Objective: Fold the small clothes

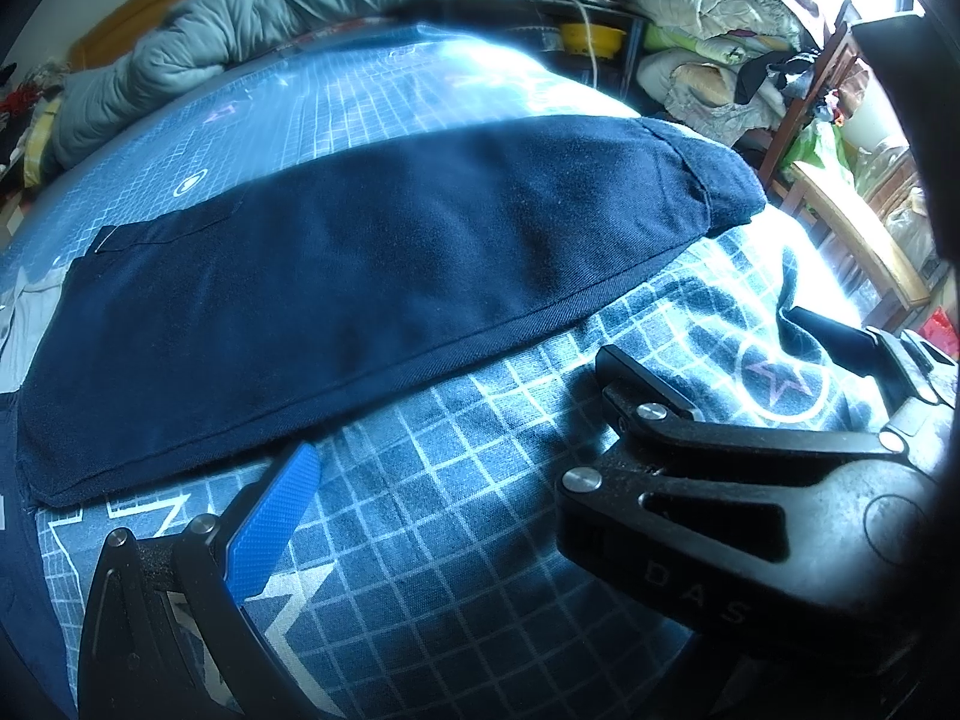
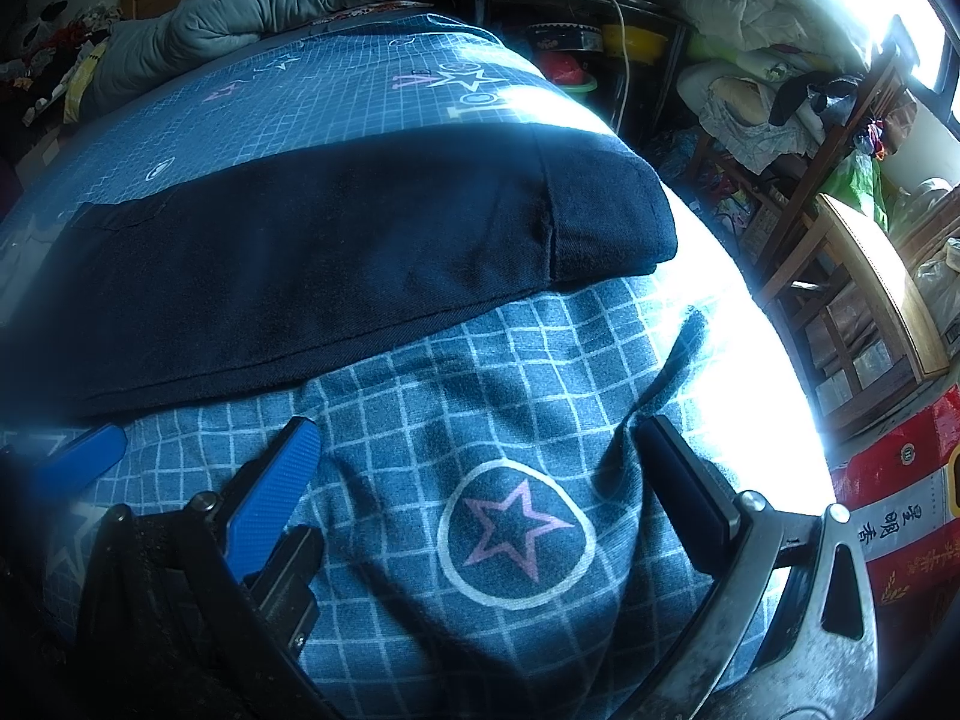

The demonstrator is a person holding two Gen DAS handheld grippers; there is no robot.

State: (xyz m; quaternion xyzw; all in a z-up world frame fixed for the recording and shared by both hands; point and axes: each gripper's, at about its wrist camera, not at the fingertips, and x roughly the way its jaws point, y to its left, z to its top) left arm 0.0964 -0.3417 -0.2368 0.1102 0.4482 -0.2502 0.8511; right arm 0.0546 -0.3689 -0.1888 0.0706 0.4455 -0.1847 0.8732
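A dark navy garment [image 1: 372,276] lies folded into a long flat strip across the blue grid-print bedsheet [image 1: 420,540]. Its hemmed right end [image 2: 600,222] is near the bed's right edge. My left gripper [image 1: 459,414] is open just in front of the garment's near edge, with only sheet between its blue pad [image 1: 282,516] and its black finger [image 1: 630,378]. My right gripper [image 2: 480,429] is open too, over a circled star print [image 2: 516,534], a little short of the garment [image 2: 312,264]. The left gripper's blue pad [image 2: 78,456] shows close beside it.
A grey quilt [image 1: 240,42] is bunched along the bed's far side. Piled bedding [image 1: 708,18] and a dark shelf with a yellow bowl [image 1: 591,39] stand behind. Wooden furniture [image 2: 870,276] and a red printed sack [image 2: 894,480] crowd the bed's right edge.
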